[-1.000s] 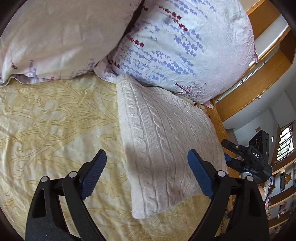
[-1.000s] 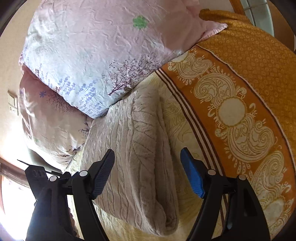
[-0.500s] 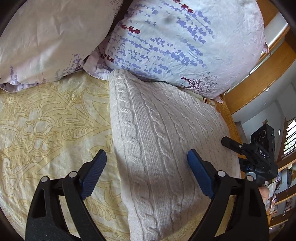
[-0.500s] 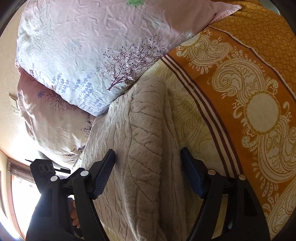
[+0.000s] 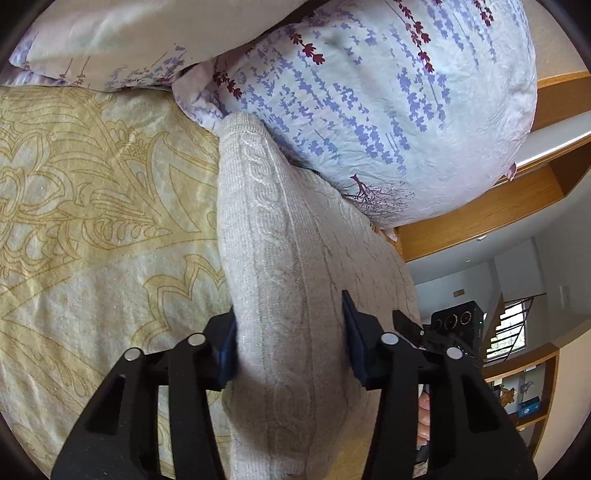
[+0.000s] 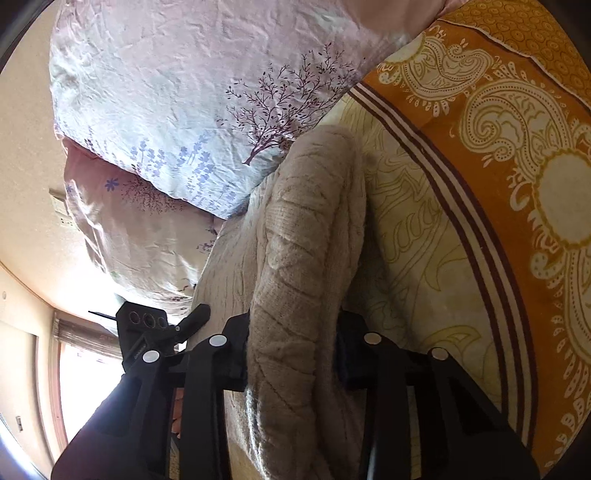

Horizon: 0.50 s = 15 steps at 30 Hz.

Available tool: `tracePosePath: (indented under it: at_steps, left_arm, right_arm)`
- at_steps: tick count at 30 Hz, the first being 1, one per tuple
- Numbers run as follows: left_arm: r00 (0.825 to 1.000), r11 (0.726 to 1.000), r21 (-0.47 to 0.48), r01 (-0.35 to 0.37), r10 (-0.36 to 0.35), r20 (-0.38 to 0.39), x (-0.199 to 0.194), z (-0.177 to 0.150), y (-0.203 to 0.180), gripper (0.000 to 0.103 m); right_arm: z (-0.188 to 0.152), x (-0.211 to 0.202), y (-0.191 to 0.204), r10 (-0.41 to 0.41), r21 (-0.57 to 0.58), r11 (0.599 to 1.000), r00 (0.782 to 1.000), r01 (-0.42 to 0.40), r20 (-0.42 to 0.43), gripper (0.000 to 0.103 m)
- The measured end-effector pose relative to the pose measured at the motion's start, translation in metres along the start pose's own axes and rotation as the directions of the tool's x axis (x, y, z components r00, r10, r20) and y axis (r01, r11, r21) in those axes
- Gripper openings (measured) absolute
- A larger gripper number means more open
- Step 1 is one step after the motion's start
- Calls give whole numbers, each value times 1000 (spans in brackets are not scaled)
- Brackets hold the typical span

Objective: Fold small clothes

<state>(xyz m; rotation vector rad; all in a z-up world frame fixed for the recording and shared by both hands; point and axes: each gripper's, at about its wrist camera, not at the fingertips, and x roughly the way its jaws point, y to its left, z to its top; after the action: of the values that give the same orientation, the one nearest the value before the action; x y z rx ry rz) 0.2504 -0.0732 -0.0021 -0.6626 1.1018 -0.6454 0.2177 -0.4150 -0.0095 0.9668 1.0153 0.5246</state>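
Free room and obstacles: ahead, the floral pillow (image 5: 388, 99) overhangs the far end of the cable-knit sweater (image 5: 280, 266) and touches it, blocking forward passage. To the left, the yellow bedspread (image 5: 92, 221) lies bare up to a second pillow (image 5: 110, 33). To the right, the orange paisley border (image 6: 498, 166) is unobstructed.

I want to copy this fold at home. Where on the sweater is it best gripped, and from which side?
Grip the sweater at its two near corners, coming from the side opposite the pillows. The left gripper and right gripper each pinch a thick rolled side edge there; the far end is tucked against the pillows.
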Motion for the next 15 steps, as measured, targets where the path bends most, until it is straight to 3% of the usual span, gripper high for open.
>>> tracePosePath:
  at_steps: [7,12,15]
  left_arm:
    - [997,997,44,66,-68,42,-38,-10,-5,38]
    - [991,997,65,44,-52,126,-104,-18,7,38]
    - [981,997,76,-9,-6,193,-144,-20,20,38]
  right_arm:
    - [-17,8,46,84,-79,993,996,-86,-33,30]
    - [-38,44,86,99,-183,977,992,-112,-81,29]
    - [-46,69,109,114,-241,961,988,-135,-100,29]
